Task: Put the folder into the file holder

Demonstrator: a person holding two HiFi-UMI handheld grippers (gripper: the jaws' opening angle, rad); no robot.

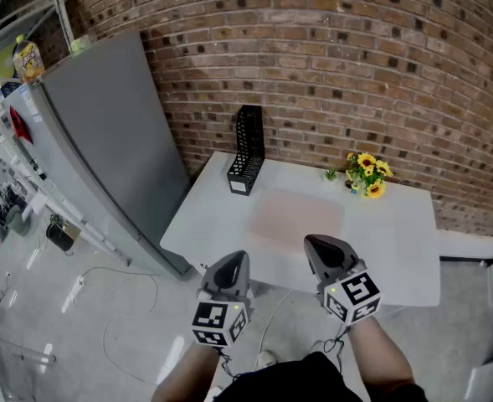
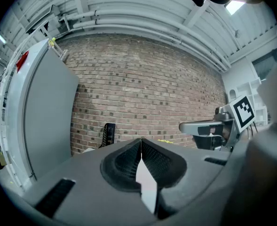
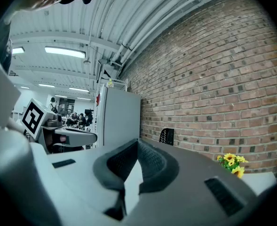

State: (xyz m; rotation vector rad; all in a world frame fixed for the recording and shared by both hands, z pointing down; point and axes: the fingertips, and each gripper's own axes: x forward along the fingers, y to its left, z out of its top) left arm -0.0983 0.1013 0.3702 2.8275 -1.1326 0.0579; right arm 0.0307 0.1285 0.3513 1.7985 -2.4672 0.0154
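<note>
Head view is showing your left gripper (image 1: pixel 234 260) and right gripper (image 1: pixel 315 243) hovering at the near edge of the tabletop (image 1: pixel 397 249), fingers (image 2: pixel 124 161) closed on nothing. The folder (image 1: pixel 296 216) is lying flat there, untouched; grasping it and slotting it into the file holder (image 1: pixel 248 149) is all remaining.

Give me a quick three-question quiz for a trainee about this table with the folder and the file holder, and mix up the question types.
1. True or false: the folder already stands in the file holder.
2. What sits at the far right corner of the table? A: flowers. B: a mug. C: a stapler.
3. Fill in: the jaws of the left tool and the right tool are both ____.

Key:
1. False. It lies flat on the table, apart from the holder.
2. A.
3. Shut, with nothing between them.
</note>
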